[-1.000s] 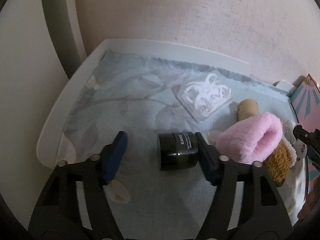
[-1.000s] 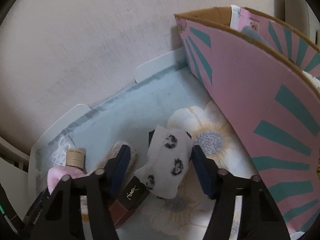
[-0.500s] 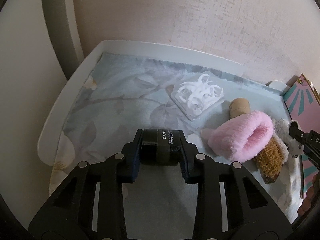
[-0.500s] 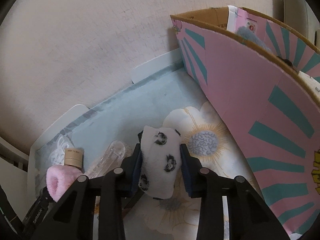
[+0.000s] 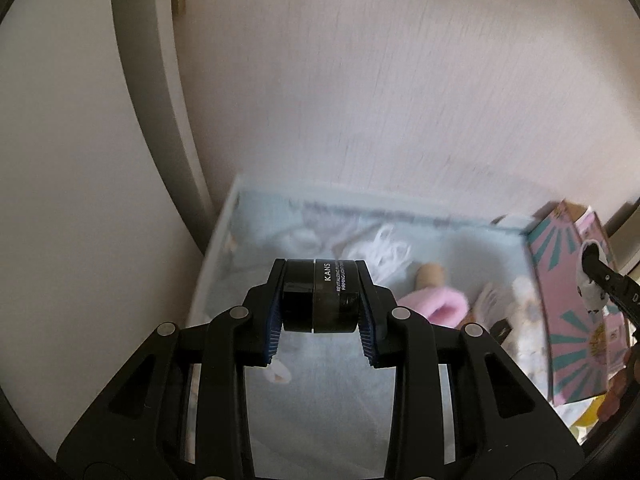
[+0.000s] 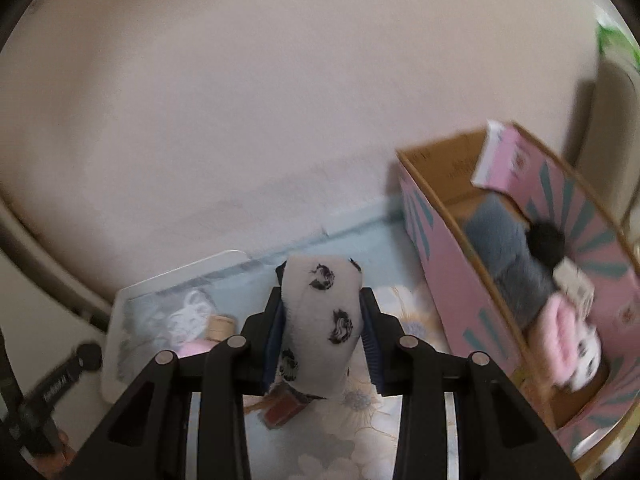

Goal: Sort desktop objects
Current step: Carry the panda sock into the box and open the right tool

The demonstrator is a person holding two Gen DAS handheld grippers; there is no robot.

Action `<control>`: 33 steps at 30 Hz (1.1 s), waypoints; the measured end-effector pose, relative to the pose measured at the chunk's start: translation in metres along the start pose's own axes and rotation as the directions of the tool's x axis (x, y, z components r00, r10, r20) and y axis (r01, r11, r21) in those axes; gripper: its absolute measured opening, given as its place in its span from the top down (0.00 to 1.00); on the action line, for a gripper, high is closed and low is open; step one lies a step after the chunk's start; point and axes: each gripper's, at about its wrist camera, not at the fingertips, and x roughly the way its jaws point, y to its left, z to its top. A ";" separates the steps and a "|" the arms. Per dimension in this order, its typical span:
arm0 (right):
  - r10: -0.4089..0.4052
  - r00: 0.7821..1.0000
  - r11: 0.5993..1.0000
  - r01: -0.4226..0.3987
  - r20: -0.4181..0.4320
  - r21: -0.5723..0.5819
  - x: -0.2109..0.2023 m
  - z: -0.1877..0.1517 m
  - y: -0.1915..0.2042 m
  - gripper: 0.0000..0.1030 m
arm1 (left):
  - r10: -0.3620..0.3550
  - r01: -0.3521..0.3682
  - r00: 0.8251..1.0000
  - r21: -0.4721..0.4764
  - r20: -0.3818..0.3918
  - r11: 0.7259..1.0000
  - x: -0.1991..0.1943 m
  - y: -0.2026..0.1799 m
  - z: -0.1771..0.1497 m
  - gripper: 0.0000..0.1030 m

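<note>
My left gripper (image 5: 320,300) is shut on a black KANS cream jar (image 5: 318,298) and holds it above the blue floral cloth (image 5: 320,384). My right gripper (image 6: 322,316) is shut on a white fuzzy sock with black spots (image 6: 320,316), lifted above the cloth, left of the pink and teal cardboard box (image 6: 452,280). The box holds grey and pink fuzzy items (image 6: 516,252). In the left wrist view the box (image 5: 568,320) stands at the right with the right gripper over it.
On the cloth lie a pink fuzzy sock (image 5: 438,306), a beige cylinder (image 5: 428,276), a packet of white loops (image 5: 384,252) and a brown brush (image 5: 486,300). A dark red lipstick box (image 6: 282,410) lies under the right gripper. A wall runs behind the table.
Both grippers closed on their objects, the jar and the spotted sock, and then lifted them off the cloth. The right gripper rose level with the box's open top.
</note>
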 end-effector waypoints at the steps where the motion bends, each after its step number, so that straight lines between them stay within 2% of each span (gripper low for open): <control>1: 0.017 1.000 1.000 -0.017 0.003 -0.015 -0.007 0.005 0.002 0.68 | 0.002 -0.003 1.000 0.010 0.011 1.000 -0.007 -0.002 0.004 0.72; 7: 0.074 0.996 0.992 -0.069 0.043 -0.107 -0.047 0.033 0.003 0.68 | -0.008 0.001 0.998 0.104 0.067 0.995 -0.043 -0.031 0.032 0.72; 12: 0.097 0.994 0.986 -0.089 0.052 -0.142 -0.076 0.049 -0.016 0.68 | -0.097 0.079 0.990 0.179 0.098 0.981 -0.063 -0.077 0.050 0.72; 15: 0.083 0.995 0.988 -0.075 0.059 -0.134 -0.088 0.052 -0.035 0.68 | -0.147 0.127 0.986 0.212 0.082 0.969 -0.062 -0.103 0.055 0.80; 19: 0.064 0.996 0.990 -0.056 0.064 -0.126 -0.106 0.053 -0.061 0.68 | -0.189 0.170 0.979 0.213 0.072 0.962 -0.063 -0.122 0.055 0.82; 24: 0.036 0.997 0.987 -0.025 0.066 -0.161 -0.114 0.051 -0.080 0.68 | -0.193 0.180 0.981 0.234 0.032 0.955 -0.052 -0.145 0.049 0.82; 33: 0.044 0.999 0.991 -0.041 0.022 -0.130 -0.106 0.046 -0.109 0.68 | -0.217 0.216 0.976 0.291 -0.031 0.932 -0.029 -0.191 0.036 0.82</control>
